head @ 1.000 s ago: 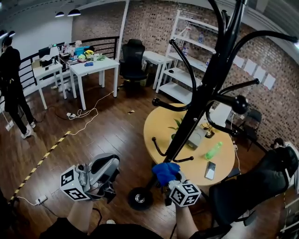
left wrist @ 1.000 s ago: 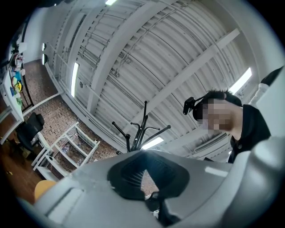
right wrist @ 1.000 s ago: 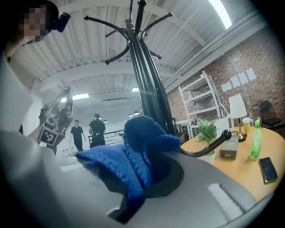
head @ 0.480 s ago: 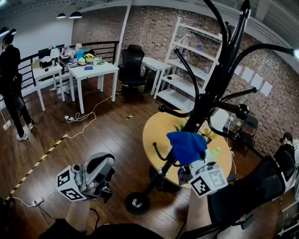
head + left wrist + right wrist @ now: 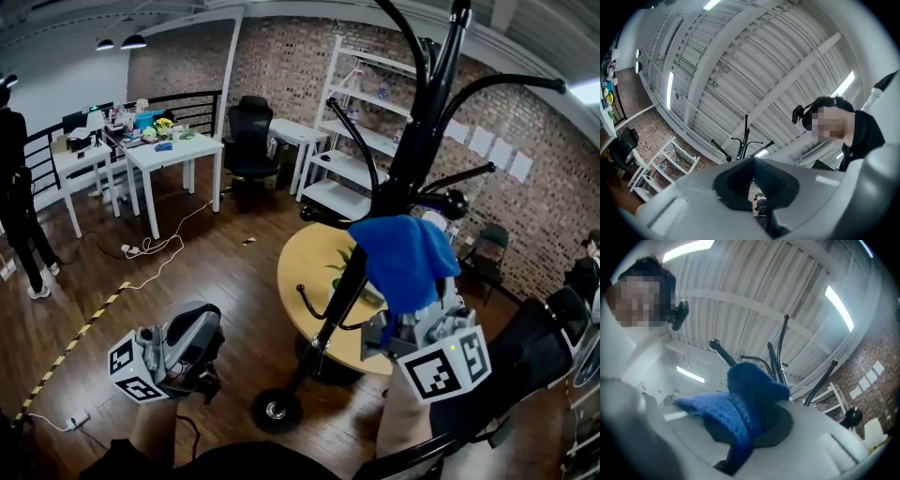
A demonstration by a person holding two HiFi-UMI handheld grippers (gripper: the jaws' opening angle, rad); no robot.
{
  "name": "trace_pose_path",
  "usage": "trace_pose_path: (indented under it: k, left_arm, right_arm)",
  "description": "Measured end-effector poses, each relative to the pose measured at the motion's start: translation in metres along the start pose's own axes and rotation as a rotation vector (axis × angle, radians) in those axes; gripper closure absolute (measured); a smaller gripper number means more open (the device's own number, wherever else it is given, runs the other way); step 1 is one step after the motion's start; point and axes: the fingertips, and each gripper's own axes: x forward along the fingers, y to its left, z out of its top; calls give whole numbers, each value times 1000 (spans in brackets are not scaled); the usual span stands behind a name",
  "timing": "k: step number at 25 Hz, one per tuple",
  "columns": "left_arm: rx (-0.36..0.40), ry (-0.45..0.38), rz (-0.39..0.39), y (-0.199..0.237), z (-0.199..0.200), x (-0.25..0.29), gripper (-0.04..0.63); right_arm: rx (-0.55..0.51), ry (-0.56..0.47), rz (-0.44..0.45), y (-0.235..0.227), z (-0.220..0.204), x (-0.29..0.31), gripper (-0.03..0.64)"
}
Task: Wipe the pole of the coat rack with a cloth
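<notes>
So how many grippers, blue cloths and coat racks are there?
Grippers: 2, the left gripper and the right gripper
blue cloth: 1
coat rack: 1
Total: 4

Right hand-held gripper [image 5: 410, 323] holds cloth [image 5: 403, 258] — at pole [image 5: 411, 141].

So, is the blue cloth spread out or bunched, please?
Bunched: the blue cloth rises in a folded peak, pinched in the right gripper.
</notes>
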Motion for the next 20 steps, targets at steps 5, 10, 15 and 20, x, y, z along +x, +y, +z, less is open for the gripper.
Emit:
trace_pose_path:
  k: [5,10,15,20]
  left_arm:
    - [-19,-7,-21,0,1,8,601]
    - [-20,17,-31,-3,-10,15,601]
    - [-16,0,-22,-1,-7,14,601]
    - [-11,2,-23,-2,-11,18,601]
  right_arm:
    - [82,-146,48,26,25,-12,595]
    - [69,-203,112,34,65,-7,595]
    - [58,-213,187,48,72,-9,595]
    - [5,-209,184,43,64,-5,595]
